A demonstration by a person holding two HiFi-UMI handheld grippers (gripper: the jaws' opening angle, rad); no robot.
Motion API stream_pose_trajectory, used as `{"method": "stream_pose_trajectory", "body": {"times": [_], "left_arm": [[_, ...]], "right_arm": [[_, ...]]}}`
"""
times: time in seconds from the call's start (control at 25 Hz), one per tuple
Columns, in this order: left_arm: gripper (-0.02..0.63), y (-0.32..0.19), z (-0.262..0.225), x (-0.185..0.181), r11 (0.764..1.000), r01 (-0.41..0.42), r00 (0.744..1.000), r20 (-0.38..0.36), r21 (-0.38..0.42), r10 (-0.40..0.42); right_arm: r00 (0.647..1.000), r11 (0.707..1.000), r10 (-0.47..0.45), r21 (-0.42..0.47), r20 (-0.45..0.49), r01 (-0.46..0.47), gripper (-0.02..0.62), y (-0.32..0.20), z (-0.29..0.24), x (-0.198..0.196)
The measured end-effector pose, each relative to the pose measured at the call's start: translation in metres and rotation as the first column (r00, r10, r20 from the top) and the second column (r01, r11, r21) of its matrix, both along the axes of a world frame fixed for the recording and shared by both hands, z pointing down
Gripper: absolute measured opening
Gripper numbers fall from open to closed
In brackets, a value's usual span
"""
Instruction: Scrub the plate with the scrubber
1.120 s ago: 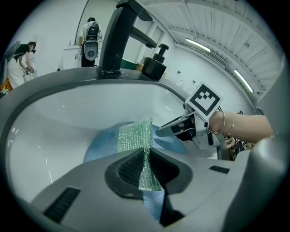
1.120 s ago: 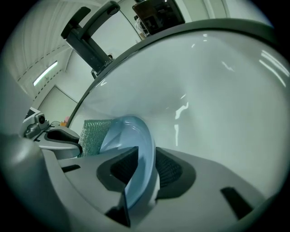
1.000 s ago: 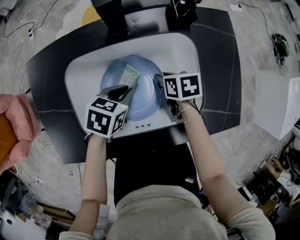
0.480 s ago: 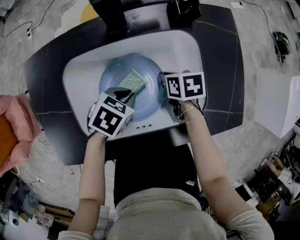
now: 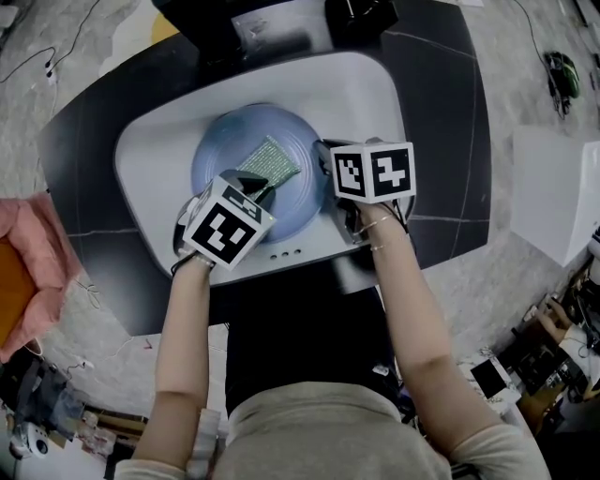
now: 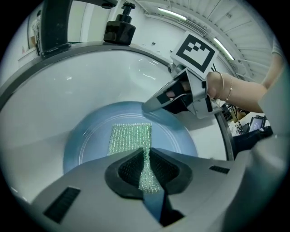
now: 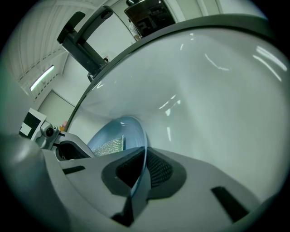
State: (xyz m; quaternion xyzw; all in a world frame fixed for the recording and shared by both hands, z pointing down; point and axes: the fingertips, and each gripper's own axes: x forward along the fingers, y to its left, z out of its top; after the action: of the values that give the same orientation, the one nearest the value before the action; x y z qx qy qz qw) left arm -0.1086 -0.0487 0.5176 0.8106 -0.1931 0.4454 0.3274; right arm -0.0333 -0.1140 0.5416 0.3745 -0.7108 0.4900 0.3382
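A light blue plate (image 5: 225, 150) lies in the white sink (image 5: 361, 94). On it rests a green mesh scrubber (image 5: 270, 161), and my left gripper (image 5: 253, 192) is shut on its near end. In the left gripper view the scrubber (image 6: 130, 136) runs from between the pads out flat onto the plate (image 6: 86, 140). My right gripper (image 5: 322, 159) is at the plate's right rim. Its jaws have just been closing, and in the right gripper view (image 7: 144, 165) the plate's edge (image 7: 124, 129) stands between the pads, which grip it.
A black faucet (image 5: 211, 23) and a black soap dispenser (image 5: 361, 14) stand behind the sink. The sink is set in a dark counter (image 5: 441, 141). A pink cloth (image 5: 23, 253) lies off the counter at the left.
My left gripper has rolled and sunk toward the plate, and the scrubber has swung to lie further right across it. The right gripper has stayed at the plate's right rim.
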Motion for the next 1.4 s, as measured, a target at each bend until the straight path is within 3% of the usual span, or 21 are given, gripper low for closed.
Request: {"method": "stream_pose_trajectory", "body": {"times": [0.44,0.88,1.04,1.4], "left_arm": [[0.057,-0.016,0.002,0.028,0.998,-0.059,0.998,-0.02,0.038,0.06],[0.055,-0.031,0.01,0.028,0.99,-0.121,0.993,0.003,0.077,0.121],[0.055,-0.039,0.012,0.027,0.992,-0.107,0.994,-0.015,0.071,0.108],[0.055,-0.055,0.019,0.008,0.992,-0.049,0.997,0.067,0.113,0.041]], "right_arm": [[1.0,1.0,0.003,-0.008,0.002,-0.003,0.02,0.002,-0.002,0.0],[1.0,1.0,-0.02,0.001,-0.005,0.02,0.02,0.001,-0.003,0.001],[1.0,1.0,-0.025,-0.004,0.006,0.025,0.02,-0.002,-0.003,0.001],[0.999,1.0,-0.028,-0.007,0.022,0.028,0.023,-0.002,-0.003,0.0]]}}
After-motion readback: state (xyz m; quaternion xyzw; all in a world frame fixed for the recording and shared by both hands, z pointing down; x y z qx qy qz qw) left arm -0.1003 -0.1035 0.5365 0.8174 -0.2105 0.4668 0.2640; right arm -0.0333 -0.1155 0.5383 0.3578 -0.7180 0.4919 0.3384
